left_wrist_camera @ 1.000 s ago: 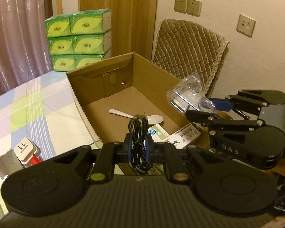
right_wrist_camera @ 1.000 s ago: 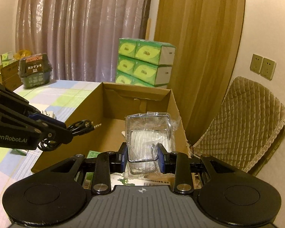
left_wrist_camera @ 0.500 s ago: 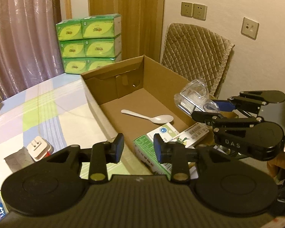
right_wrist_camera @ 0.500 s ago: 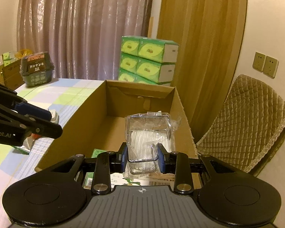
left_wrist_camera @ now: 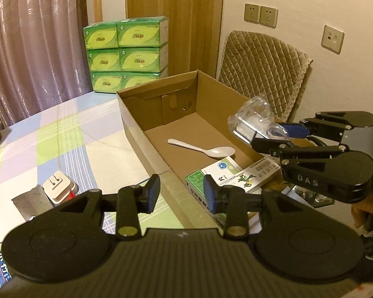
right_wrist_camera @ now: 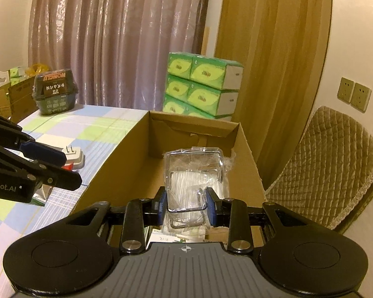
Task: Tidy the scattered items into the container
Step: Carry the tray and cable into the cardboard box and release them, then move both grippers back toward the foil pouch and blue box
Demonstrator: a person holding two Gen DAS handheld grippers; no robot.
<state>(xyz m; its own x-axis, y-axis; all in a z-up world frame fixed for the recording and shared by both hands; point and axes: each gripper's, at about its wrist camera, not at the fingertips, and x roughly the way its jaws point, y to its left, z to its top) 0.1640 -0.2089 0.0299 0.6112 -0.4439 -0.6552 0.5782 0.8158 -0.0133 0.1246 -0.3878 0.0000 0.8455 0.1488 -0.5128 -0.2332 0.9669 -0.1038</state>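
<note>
An open cardboard box (left_wrist_camera: 134,114) stands on the checked tablecloth; it also shows in the right wrist view (right_wrist_camera: 126,154). Inside lie a white spoon (left_wrist_camera: 204,149) and medicine packets (left_wrist_camera: 223,173). My left gripper (left_wrist_camera: 181,193) is open and empty at the box's near left corner; it shows in the right wrist view (right_wrist_camera: 59,171). My right gripper (right_wrist_camera: 186,206) is shut on a clear plastic box (right_wrist_camera: 196,173) of white sticks, held above the cardboard box's right wall (left_wrist_camera: 253,121). A white plug adapter (left_wrist_camera: 58,186) and a silver sachet (left_wrist_camera: 28,202) lie on the cloth.
Green tissue packs (left_wrist_camera: 125,52) are stacked behind the box. A quilted chair (left_wrist_camera: 263,64) stands to the right. A dark container (right_wrist_camera: 53,92) and a small carton (right_wrist_camera: 10,96) sit at the table's far left. A blue packet (left_wrist_camera: 1,268) lies near my left gripper.
My left gripper opened and let go of the black cable, which is out of sight now. It then drew back from the box. My right gripper still holds the clear box.
</note>
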